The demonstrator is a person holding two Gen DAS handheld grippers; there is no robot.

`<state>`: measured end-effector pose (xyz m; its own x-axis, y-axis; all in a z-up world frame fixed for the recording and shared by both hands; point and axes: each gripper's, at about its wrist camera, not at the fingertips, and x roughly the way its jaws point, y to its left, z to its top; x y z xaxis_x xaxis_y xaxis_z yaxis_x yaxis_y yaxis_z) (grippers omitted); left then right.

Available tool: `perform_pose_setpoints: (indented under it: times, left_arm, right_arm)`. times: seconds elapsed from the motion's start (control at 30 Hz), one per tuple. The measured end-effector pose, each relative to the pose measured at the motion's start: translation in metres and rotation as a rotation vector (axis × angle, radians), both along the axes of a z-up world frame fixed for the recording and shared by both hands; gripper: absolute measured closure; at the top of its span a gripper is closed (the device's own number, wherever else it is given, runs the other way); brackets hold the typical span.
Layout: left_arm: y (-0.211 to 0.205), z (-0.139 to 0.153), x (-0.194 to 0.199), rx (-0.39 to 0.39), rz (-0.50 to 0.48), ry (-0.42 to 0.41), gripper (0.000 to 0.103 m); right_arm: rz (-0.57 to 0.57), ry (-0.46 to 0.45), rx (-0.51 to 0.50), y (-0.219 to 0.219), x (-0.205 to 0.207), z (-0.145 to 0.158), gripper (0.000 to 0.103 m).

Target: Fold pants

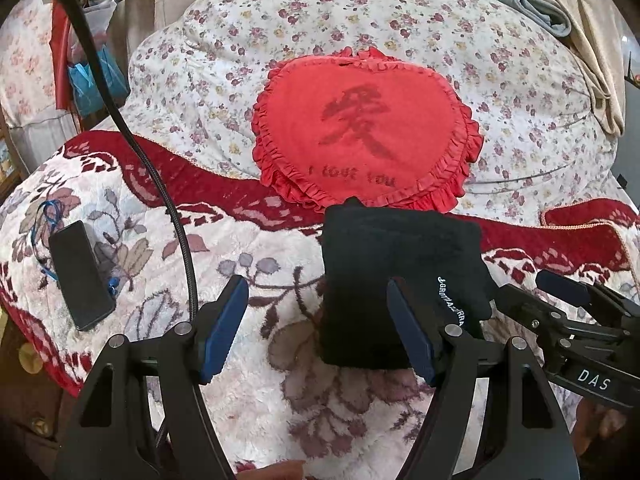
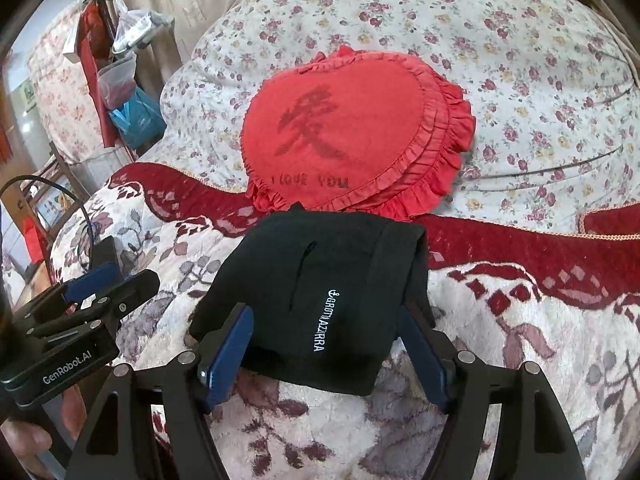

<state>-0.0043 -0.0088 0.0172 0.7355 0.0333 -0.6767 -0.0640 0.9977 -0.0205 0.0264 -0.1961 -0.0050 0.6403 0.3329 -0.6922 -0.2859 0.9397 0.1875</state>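
Observation:
The black pants (image 1: pixel 396 276) lie folded into a compact rectangle on the floral blanket (image 1: pixel 248 380), white lettering on top. They also show in the right wrist view (image 2: pixel 320 292). My left gripper (image 1: pixel 316 328) is open, its right finger over the pants' near left part, its left finger over bare blanket. My right gripper (image 2: pixel 324 356) is open and straddles the near edge of the pants, holding nothing. The right gripper also shows at the right of the left wrist view (image 1: pixel 560 292); the left gripper shows at the left of the right wrist view (image 2: pixel 100 280).
A red heart-shaped pillow (image 1: pixel 360 128) lies just behind the pants on a flowered quilt (image 1: pixel 200 80). A black phone (image 1: pixel 80 276) with a blue cord lies on the blanket at left. A black cable (image 1: pixel 160 184) arcs across the left. Bags hang at far left.

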Motion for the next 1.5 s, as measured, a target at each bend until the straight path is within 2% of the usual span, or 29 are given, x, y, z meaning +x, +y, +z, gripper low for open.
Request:
perform_pose_setpoints:
  times: [0.73,1.5]
  left_arm:
    - [-0.007,-0.002,0.002,0.036,-0.033,0.004,0.031]
    - [-0.005,-0.008,0.006,0.03,-0.036,0.018,0.031]
  right_arm:
    - [0.02,0.041,-0.012,0.007,0.004,-0.011,0.028]
    - [0.035,0.069,-0.016,0.013,0.009,-0.02,0.027]
